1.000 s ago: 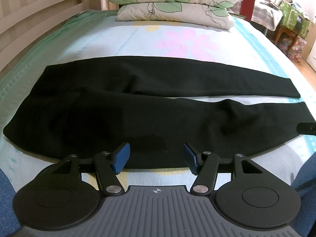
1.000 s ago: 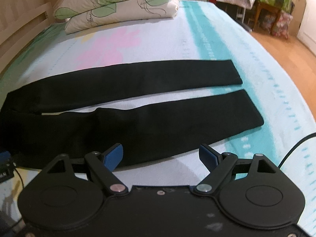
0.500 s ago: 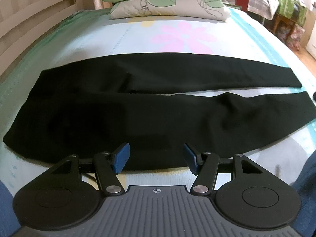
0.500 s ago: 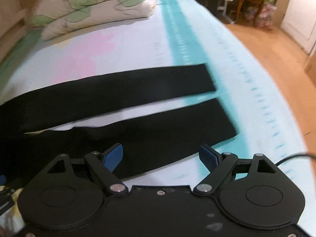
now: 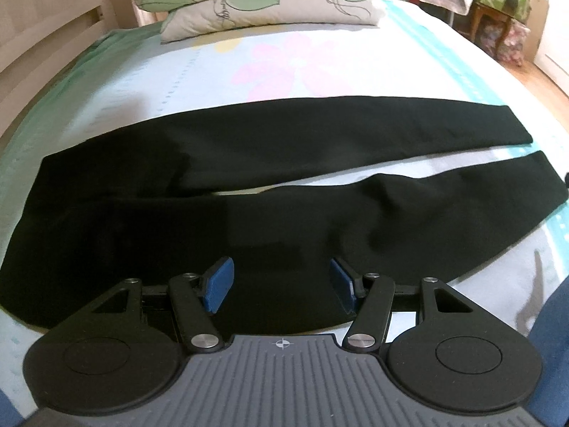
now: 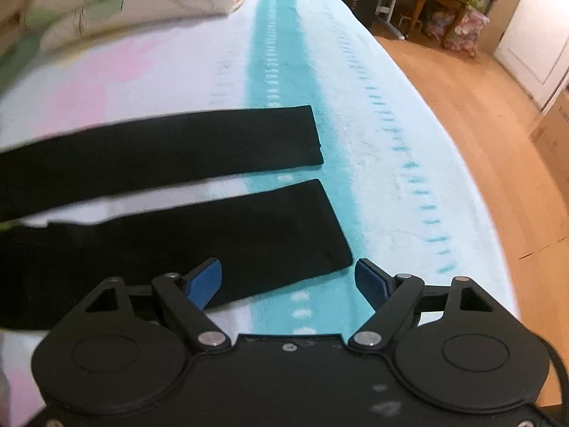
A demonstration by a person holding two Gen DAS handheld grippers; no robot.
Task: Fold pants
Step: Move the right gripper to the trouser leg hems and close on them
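Since a second ago my left gripper [image 5: 281,284] has slid along the near leg of the black pants [image 5: 284,185], jaws released and empty; my right gripper [image 6: 288,283] has swung to that leg's cuff, also released. The pants lie flat across the bedsheet [image 6: 373,135], legs parted in a narrow V
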